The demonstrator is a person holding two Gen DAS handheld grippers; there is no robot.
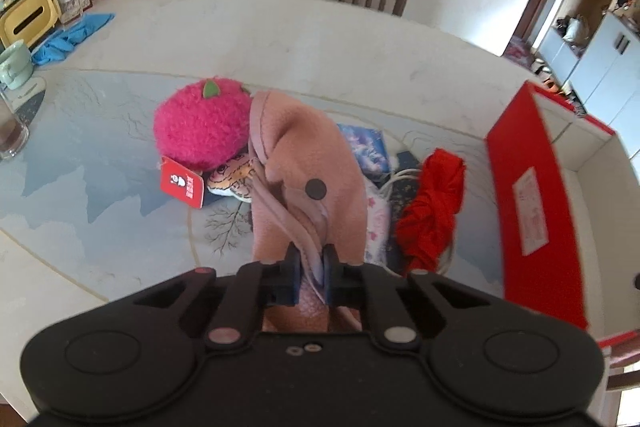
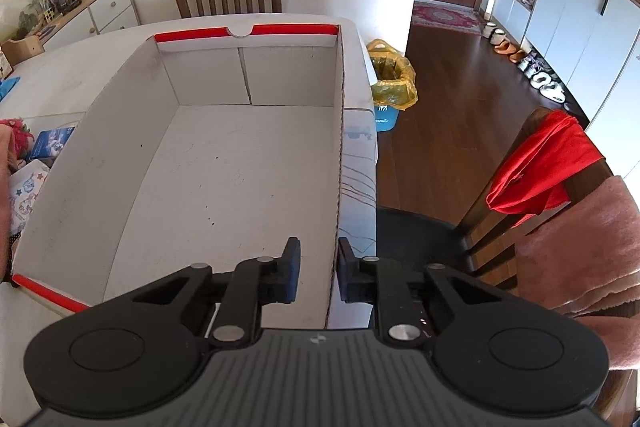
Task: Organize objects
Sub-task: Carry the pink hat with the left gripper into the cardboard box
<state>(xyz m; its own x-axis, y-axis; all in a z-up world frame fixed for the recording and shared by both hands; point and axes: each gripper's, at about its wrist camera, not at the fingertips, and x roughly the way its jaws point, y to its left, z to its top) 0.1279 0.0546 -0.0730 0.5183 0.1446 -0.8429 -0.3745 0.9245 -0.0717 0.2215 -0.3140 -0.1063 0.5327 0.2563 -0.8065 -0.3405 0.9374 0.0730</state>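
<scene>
So the left gripper (image 1: 311,269) has its jaws pinched tight on a fold of the pink fleece garment (image 1: 308,163), which drapes away from the jaws toward the far side and partly covers the pile on the tabletop (image 1: 280,35). Just left of the fleece sits a fuzzy magenta plush (image 1: 202,125) with a red tag, and to the right there's a bunched red cloth (image 1: 434,205) with some printed stuff underneath. The red box (image 1: 532,187) stands at the far right of that view. Over on the other side, the right gripper (image 2: 318,269) has its jaws parted, straddling the near right wall of the box (image 2: 338,155) without squeezing it, as far as I can tell. The box looks empty inside. My guess: this is the pick-and-carry step, so the next move needs the fleece lifted clear of the pile and swung right over the box wall before letting go.
</scene>
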